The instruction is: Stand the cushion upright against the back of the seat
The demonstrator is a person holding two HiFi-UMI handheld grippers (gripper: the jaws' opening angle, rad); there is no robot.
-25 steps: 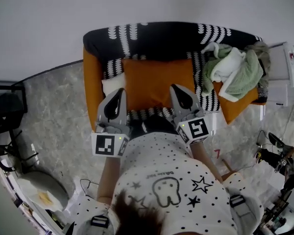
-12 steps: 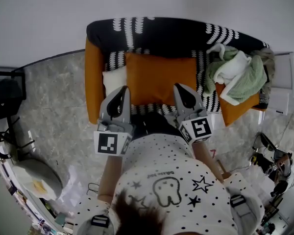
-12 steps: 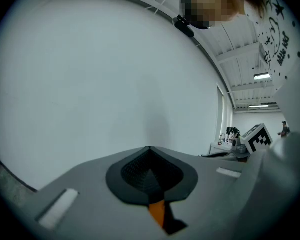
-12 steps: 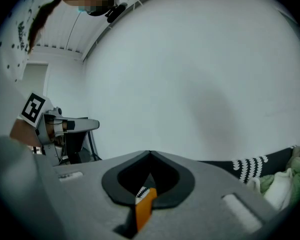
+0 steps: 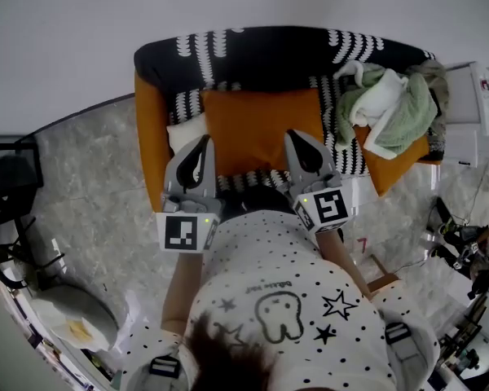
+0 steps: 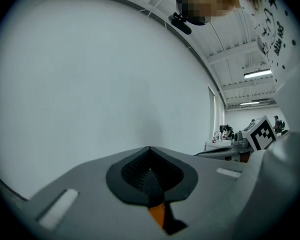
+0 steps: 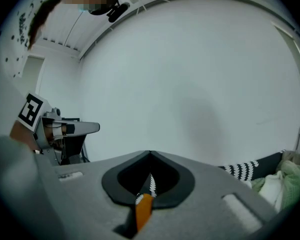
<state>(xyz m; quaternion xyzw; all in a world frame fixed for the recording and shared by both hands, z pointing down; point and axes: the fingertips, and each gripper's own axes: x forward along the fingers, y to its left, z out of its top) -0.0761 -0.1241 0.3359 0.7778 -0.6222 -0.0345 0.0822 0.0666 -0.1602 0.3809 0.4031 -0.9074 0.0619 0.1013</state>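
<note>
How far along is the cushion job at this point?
Done: the orange cushion sits by the seat back, though whether it is upright cannot be confirmed. In hand: nothing; the left gripper and right gripper hover over it, jaws together. Left: checking its lean, then withdrawing.

sofa blk/wht cover | on seat: orange cushion ctr | wht pillow beside | cloth heap far end
</note>
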